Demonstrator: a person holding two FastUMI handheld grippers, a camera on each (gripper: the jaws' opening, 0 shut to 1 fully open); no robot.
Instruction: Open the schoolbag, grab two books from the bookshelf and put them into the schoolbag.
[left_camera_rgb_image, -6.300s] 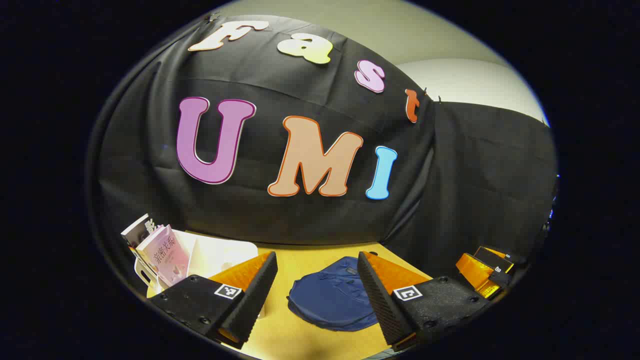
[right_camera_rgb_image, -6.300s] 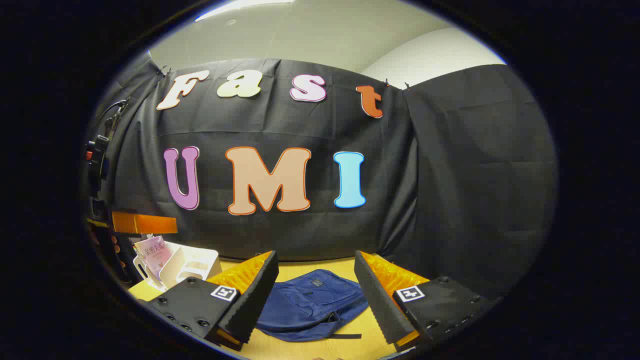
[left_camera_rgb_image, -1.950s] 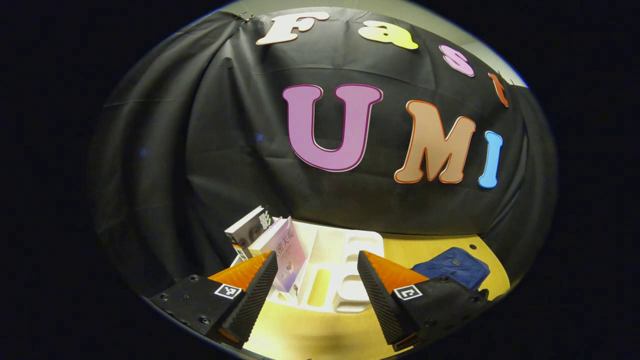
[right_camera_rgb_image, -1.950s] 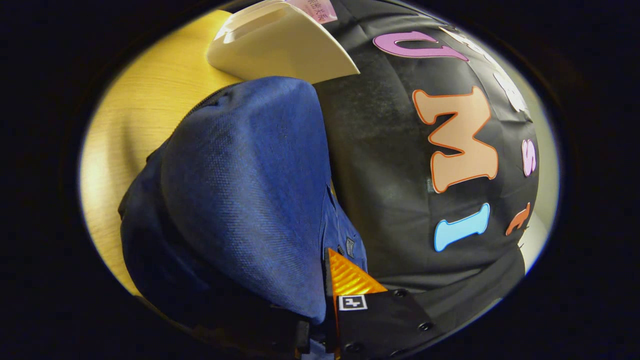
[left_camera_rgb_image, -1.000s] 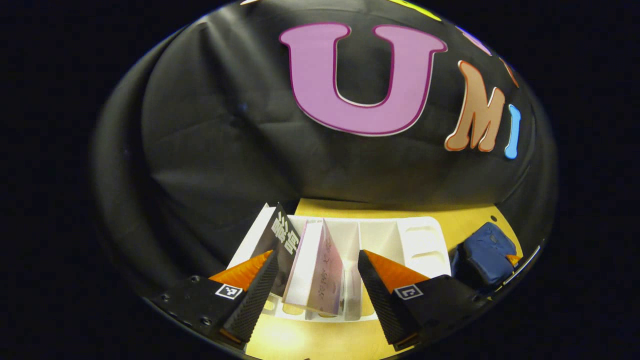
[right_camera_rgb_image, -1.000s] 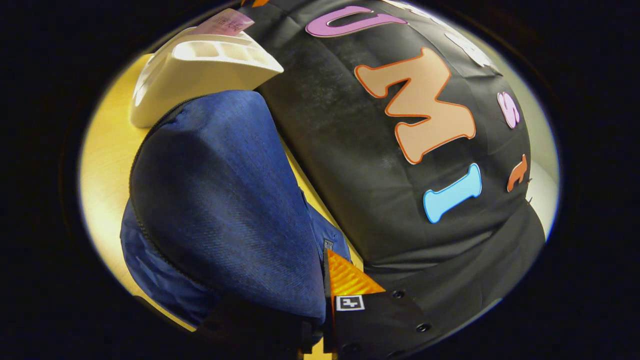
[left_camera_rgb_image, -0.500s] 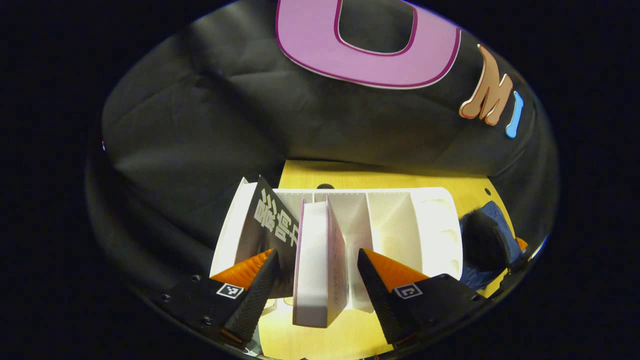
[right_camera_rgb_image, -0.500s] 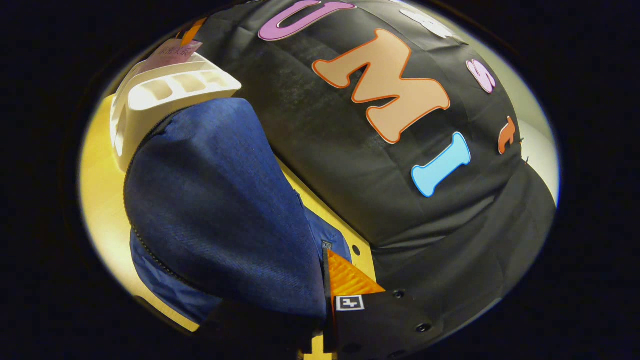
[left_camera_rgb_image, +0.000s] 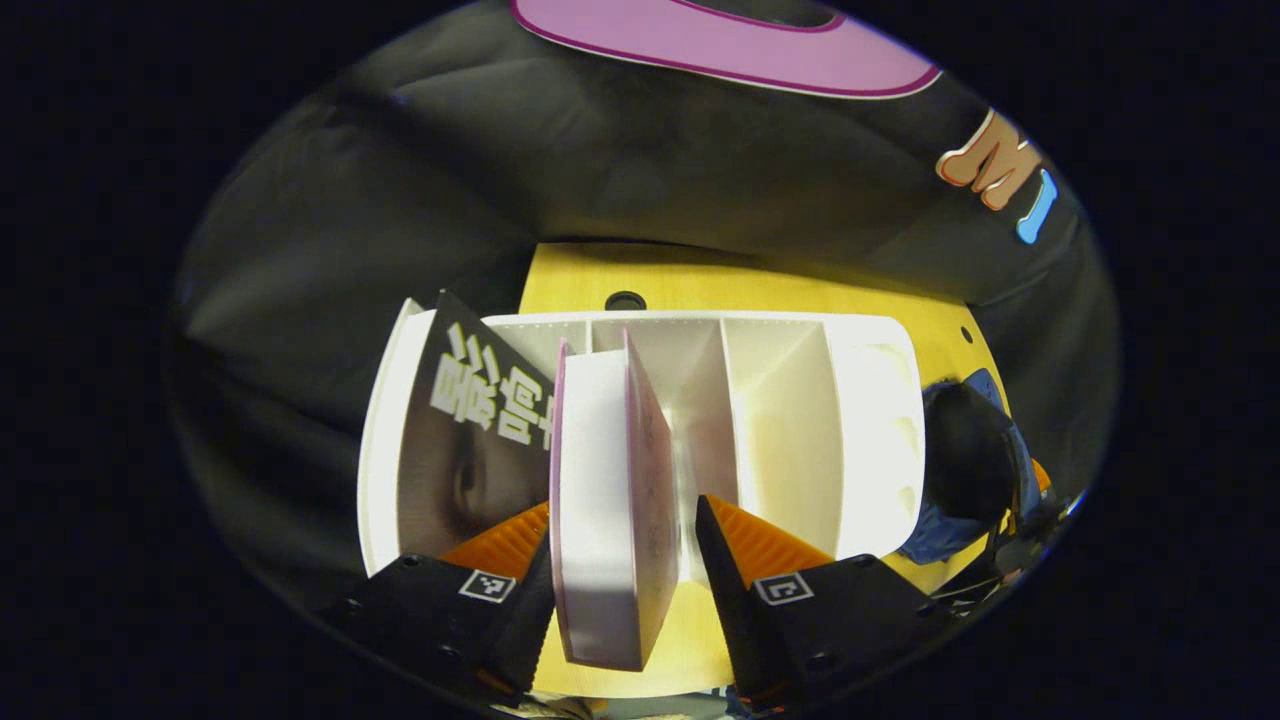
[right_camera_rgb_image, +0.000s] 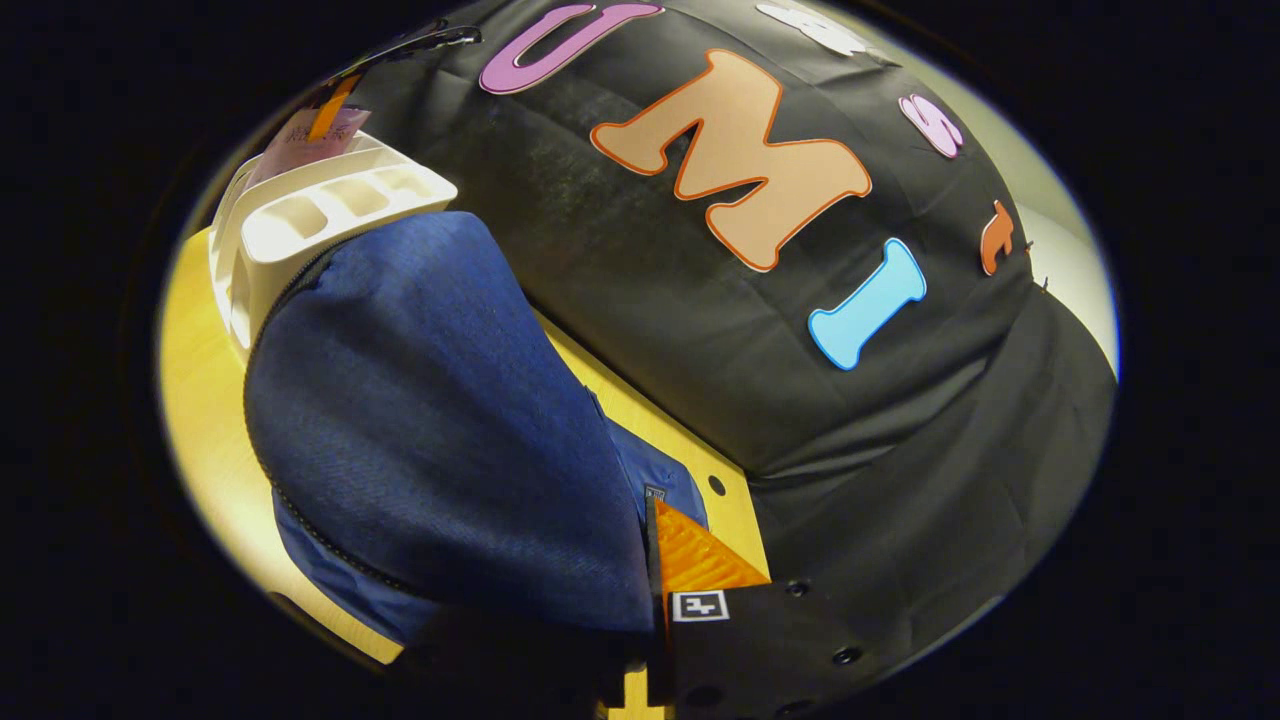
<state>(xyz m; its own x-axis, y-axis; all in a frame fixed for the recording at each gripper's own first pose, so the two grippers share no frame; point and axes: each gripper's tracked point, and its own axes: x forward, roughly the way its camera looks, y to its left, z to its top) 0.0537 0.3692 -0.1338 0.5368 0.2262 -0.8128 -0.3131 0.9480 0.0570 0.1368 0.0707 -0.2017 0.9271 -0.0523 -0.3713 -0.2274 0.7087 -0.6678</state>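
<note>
Left gripper view: left gripper (left_camera_rgb_image: 622, 560) sits over the white bookshelf (left_camera_rgb_image: 880, 420) on the yellow worktop (left_camera_rgb_image: 700, 285), fingers (left_camera_rgb_image: 735, 545) fairly wide, one on each side of the pink book (left_camera_rgb_image: 600, 500). The near finger looks right against the book's cover, the far one has a small gap, so no clamp yet. Pink book stands upright in its slot, page edge facing the camera. Dark book (left_camera_rgb_image: 460, 440) leans in the slot next to it, against the shelf's end wall. Blue schoolbag (left_camera_rgb_image: 985, 470) is at the right edge past the bookshelf, mouth dark and open. Right gripper view: right gripper (right_camera_rgb_image: 650, 570) has the schoolbag's (right_camera_rgb_image: 430, 420) blue flap pinched and lifted; one finger (right_camera_rgb_image: 695, 555) visible, the other hidden behind fabric, so cannot tell for sure that both press. Bookshelf (right_camera_rgb_image: 300, 215) just behind the bag, pink book (right_camera_rgb_image: 300, 130) poking up from it. Worktop (right_camera_rgb_image: 200, 400) under the bag.
</note>
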